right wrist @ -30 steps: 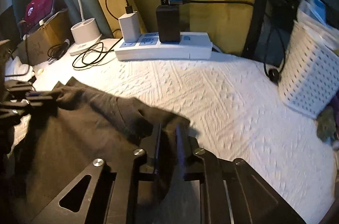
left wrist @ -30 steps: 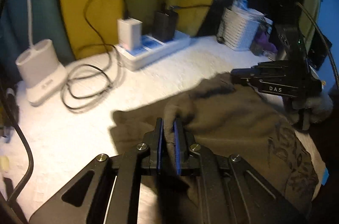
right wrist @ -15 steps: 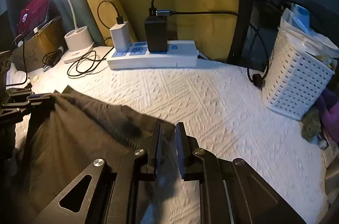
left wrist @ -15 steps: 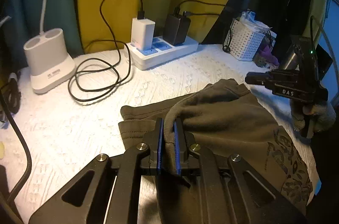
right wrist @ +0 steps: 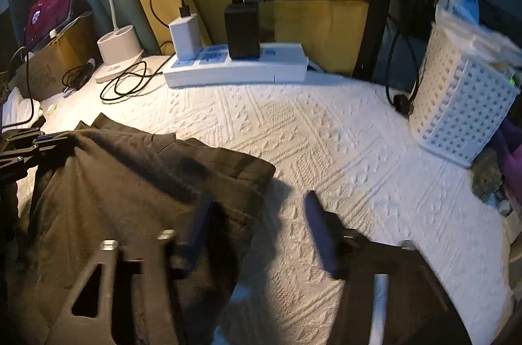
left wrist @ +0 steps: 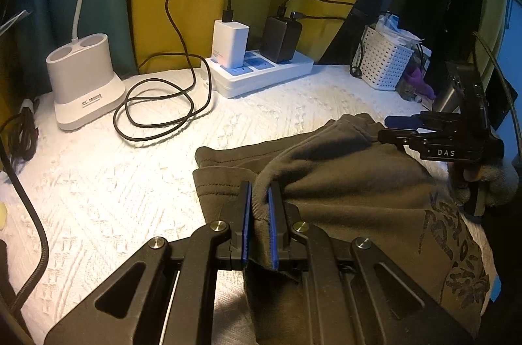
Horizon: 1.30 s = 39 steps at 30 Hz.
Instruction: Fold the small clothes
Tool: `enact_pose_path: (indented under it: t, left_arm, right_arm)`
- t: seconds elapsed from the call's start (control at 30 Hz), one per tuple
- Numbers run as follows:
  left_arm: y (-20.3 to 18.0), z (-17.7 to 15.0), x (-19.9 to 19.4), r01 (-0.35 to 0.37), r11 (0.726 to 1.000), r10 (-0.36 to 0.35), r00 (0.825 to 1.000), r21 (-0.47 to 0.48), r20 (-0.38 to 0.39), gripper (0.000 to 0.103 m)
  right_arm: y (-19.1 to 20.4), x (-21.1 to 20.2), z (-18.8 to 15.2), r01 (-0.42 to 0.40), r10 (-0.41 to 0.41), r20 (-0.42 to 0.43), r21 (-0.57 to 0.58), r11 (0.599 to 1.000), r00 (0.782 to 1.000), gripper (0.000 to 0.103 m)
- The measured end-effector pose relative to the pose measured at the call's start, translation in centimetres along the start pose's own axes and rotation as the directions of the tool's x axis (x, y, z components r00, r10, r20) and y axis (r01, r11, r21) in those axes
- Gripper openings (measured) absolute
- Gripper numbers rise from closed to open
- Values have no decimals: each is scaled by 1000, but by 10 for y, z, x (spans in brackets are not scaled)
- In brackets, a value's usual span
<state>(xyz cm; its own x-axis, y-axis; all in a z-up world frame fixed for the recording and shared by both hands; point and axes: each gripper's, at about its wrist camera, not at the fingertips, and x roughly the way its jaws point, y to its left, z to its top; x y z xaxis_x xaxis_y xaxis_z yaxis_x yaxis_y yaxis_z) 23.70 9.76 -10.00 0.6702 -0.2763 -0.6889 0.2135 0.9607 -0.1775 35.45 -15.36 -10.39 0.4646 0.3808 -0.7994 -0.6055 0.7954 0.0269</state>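
A dark olive garment (left wrist: 342,181) with a black print lies folded over on the white textured cloth. My left gripper (left wrist: 259,191) is shut on a fold of the garment near its left edge. In the right wrist view the garment (right wrist: 130,181) lies at the left, and my right gripper (right wrist: 257,208) is open wide with its fingers blurred, over the garment's right edge and holding nothing. The right gripper also shows in the left wrist view (left wrist: 391,126), at the garment's far right corner.
A white power strip (left wrist: 261,74) with two chargers and a looped black cable (left wrist: 156,110) sits at the back. A white lamp base (left wrist: 84,80) stands at back left. A white perforated basket (right wrist: 463,116) stands at the right. Yellow curtains hang behind.
My right gripper has opened and let go of the garment's corner, which now lies on the cloth. The left gripper still holds its fold, lowered onto the lower layer.
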Motion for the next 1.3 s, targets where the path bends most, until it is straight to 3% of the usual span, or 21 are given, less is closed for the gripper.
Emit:
enact_pose_path:
  t: [0.17, 0.33, 0.8, 1.0, 1.13, 1.2, 1.23, 1.27, 1.3]
  left_arm:
    - [-1, 0, 2, 3, 1000, -3, 1000, -1, -11, 8]
    - [-5, 0, 0, 3, 1000, -3, 1000, 15, -9, 8]
    - [1, 1, 9, -15, 1000, 15, 999, -18, -29, 8]
    - [8, 0, 13, -20, 999, 19, 999, -39, -45, 8]
    - [7, 0, 12, -32, 999, 31, 999, -38, -42, 9]
    - [6, 0, 12, -34, 999, 33, 999, -36, -43, 9]
    - [6, 1, 12, -34, 999, 32, 998, -35, -48, 10]
    - [7, 1, 12, -31, 999, 29, 998, -37, -53, 10]
    - [8, 1, 11, -26, 999, 23, 998, -44, -55, 10]
  right_arm:
    - [8, 5, -3, -24, 24, -15, -21, 999, 1000, 24]
    - [13, 6, 3, -1, 1, 2, -34, 999, 1000, 15]
    - [16, 34, 31, 36, -36, 4, -85, 996, 999, 10]
    - [9, 17, 26, 63, -63, -2, -64, 996, 998, 10]
    - [9, -2, 16, 28, -28, 13, -39, 999, 1000, 12]
    - [15, -5, 8, 17, -17, 6, -55, 998, 1000, 20]
    - [17, -2, 3, 22, -22, -5, -72, 997, 1000, 48]
    - [19, 3, -1, 33, -35, -25, -83, 996, 999, 86]
    - [19, 9, -6, 49, -53, -52, -89, 995, 997, 90]
